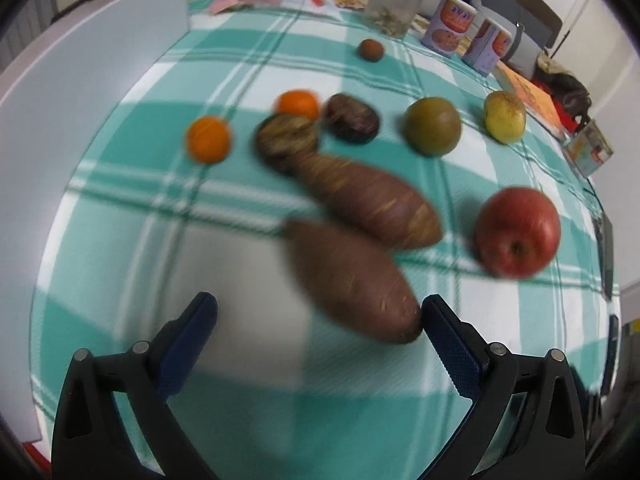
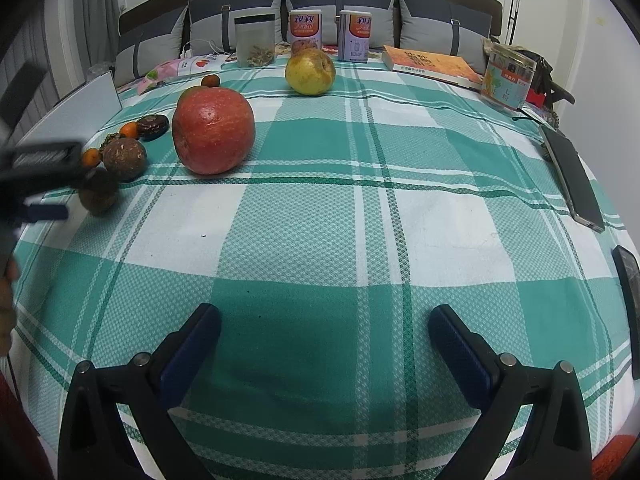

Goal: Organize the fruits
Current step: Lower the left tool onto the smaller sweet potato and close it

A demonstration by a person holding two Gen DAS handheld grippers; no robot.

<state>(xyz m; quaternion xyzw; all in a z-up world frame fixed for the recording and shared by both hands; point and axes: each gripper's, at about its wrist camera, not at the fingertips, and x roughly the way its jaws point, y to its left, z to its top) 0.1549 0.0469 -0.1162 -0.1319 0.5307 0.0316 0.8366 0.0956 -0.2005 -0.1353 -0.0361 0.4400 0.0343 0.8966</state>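
In the left wrist view my left gripper [image 1: 320, 302] is open low over the checked cloth. The near sweet potato [image 1: 352, 280] lies between its fingers, its end touching the right finger [image 1: 444, 328]. A second sweet potato [image 1: 372, 200] lies behind it. Further back are a red apple [image 1: 518, 232], two oranges [image 1: 208, 139], two dark round fruits [image 1: 352, 118], a green-brown fruit [image 1: 432, 126] and a yellow pear [image 1: 505, 117]. My right gripper [image 2: 324, 322] is open over bare cloth, well short of the red apple [image 2: 214, 130] and the pear [image 2: 311, 71].
A white board [image 1: 80, 100] borders the table's left side. Along the far edge stand two cans [image 2: 306, 30], a clear jar [image 2: 255, 42], a book [image 2: 432, 65] and a box [image 2: 507, 80]. A phone [image 2: 572, 178] lies at the right edge. The left view is motion-blurred.
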